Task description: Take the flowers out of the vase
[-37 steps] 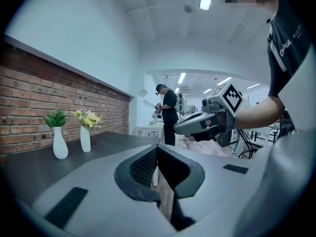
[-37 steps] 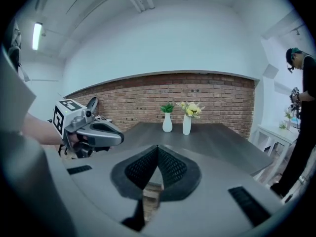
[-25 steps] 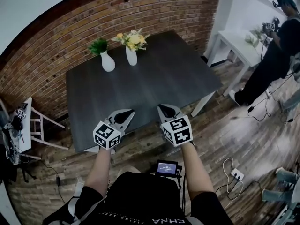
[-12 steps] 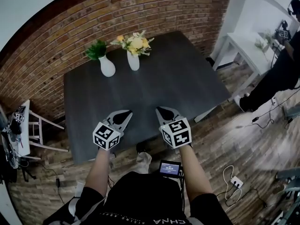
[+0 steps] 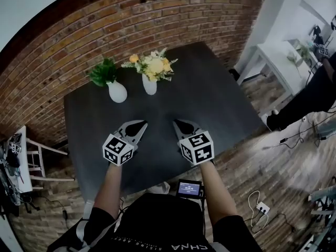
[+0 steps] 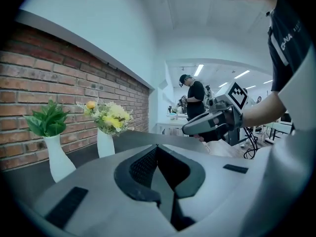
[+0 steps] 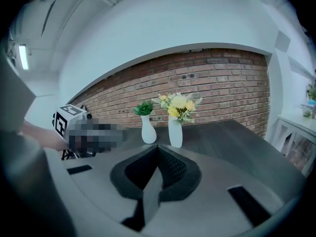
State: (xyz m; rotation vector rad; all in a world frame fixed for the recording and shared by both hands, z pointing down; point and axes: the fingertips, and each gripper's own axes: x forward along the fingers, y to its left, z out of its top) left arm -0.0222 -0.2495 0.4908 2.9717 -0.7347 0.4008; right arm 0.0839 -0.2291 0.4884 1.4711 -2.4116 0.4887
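Hovering over the bench, left gripper and right gripper empty, jaws pressed together, well short of the flowers in the far vase, likely light and soft, best pinched gently low on the stems.

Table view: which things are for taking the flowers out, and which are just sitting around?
For the job:
- flowers
- their white vase
- left gripper and right gripper, both shut, empty, not at the vase yet

Just sitting around:
- second white vase with a green plant
- white chair
- white side table
- power strip
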